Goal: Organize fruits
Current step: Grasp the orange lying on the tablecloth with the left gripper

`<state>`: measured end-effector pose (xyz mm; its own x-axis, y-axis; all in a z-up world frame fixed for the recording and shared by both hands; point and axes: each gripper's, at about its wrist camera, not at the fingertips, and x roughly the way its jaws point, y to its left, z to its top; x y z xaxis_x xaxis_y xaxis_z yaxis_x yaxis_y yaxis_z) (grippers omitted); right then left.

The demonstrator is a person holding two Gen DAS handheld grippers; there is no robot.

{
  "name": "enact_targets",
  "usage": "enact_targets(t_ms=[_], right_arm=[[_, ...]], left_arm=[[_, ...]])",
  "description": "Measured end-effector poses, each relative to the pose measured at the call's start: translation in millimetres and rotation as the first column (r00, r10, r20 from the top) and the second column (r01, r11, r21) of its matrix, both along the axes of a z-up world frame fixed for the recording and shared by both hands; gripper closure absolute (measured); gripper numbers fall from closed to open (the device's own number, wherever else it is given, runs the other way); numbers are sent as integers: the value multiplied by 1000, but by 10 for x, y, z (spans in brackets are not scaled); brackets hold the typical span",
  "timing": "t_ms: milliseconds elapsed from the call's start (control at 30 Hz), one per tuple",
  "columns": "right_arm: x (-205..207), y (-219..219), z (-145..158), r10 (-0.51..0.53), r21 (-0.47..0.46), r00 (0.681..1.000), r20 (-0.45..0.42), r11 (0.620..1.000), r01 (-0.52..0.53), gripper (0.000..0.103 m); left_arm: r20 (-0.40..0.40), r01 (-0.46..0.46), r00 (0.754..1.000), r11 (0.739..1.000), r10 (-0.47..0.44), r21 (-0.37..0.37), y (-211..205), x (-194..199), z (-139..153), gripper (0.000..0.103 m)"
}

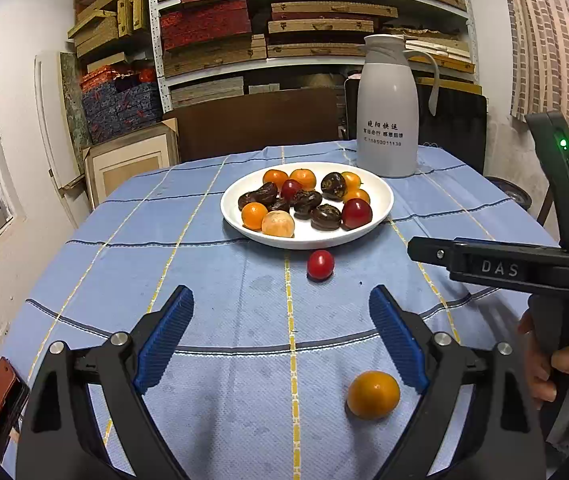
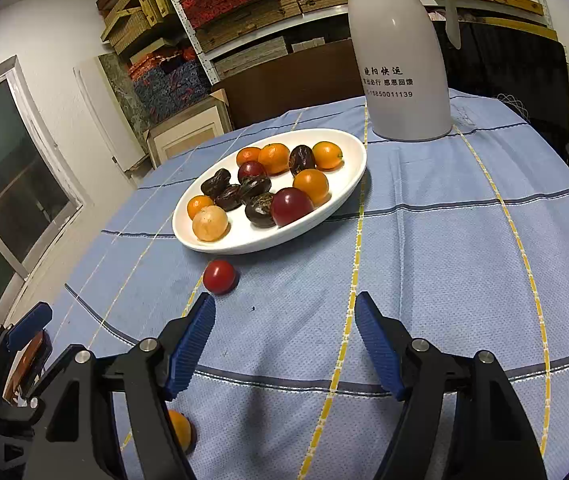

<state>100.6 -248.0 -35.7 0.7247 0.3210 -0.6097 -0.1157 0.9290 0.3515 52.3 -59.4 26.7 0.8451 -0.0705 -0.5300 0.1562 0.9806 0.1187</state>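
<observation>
A white plate (image 1: 382,194) (image 2: 348,172) in the middle of the table holds several orange, red and dark brown fruits. A red cherry tomato (image 1: 320,265) (image 2: 219,276) lies on the cloth just in front of the plate. An orange fruit (image 1: 373,395) lies nearer, between my left gripper's fingers, close to the right one; in the right wrist view the orange fruit (image 2: 180,428) is partly hidden behind a finger. My left gripper (image 1: 281,320) is open and empty. My right gripper (image 2: 284,322) is open and empty, just behind and to the right of the tomato.
A tall white thermos jug (image 1: 388,108) (image 2: 404,60) stands behind the plate. The round table has a blue striped cloth (image 1: 212,272). Shelves of boxes (image 1: 284,20) and a dark chair (image 1: 456,128) stand behind the table. A window is on the left.
</observation>
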Motion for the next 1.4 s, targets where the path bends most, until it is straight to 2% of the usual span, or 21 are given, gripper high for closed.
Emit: enact_targets(t_ms=[400, 467, 533, 633, 733, 900, 1000, 1100, 1167, 1200, 1400], right_arm=[[-5, -2, 22, 0, 3, 1000, 5, 1000, 0, 29], [-5, -4, 25, -3, 1, 1000, 5, 1000, 3, 26], [-4, -18, 28, -9, 4, 1000, 3, 1000, 9, 23], [-9, -48, 49, -14, 14, 1000, 5, 1000, 14, 23], [-20, -79, 66, -19, 25, 1000, 5, 999, 19, 23], [-48, -125, 96, -31, 50, 999, 6, 998, 31, 18], [-66, -141, 123, -31, 58, 999, 16, 998, 30, 18], [-80, -133, 134, -29, 59, 999, 21, 998, 28, 18], [-88, -136, 139, -28, 61, 999, 23, 998, 27, 18], [-89, -135, 143, -28, 61, 999, 24, 998, 26, 18], [-96, -148, 146, -29, 71, 999, 20, 997, 27, 18]], left_arm=[[-27, 19, 999, 1000, -19, 17, -33, 17, -45, 14], [-43, 17, 999, 1000, -18, -8, 36, 57, -38, 9], [-58, -5, 998, 999, 2, -38, 142, 106, -29, 9], [-125, -29, 992, 995, 17, -93, 321, 219, -87, 9], [-195, -13, 981, 992, -13, -128, 367, 258, -184, 9], [-214, 116, 969, 991, -126, -59, 72, 61, -307, 9], [-212, 163, 963, 986, -164, -22, -72, -22, -345, 9], [-238, 171, 956, 985, -169, -13, -153, -10, -412, 9], [-260, 166, 952, 986, -163, -13, -178, 16, -457, 22], [-275, 173, 946, 985, -170, -15, -193, 25, -479, 24], [-312, 193, 931, 981, -191, -26, -274, 25, -539, 25]])
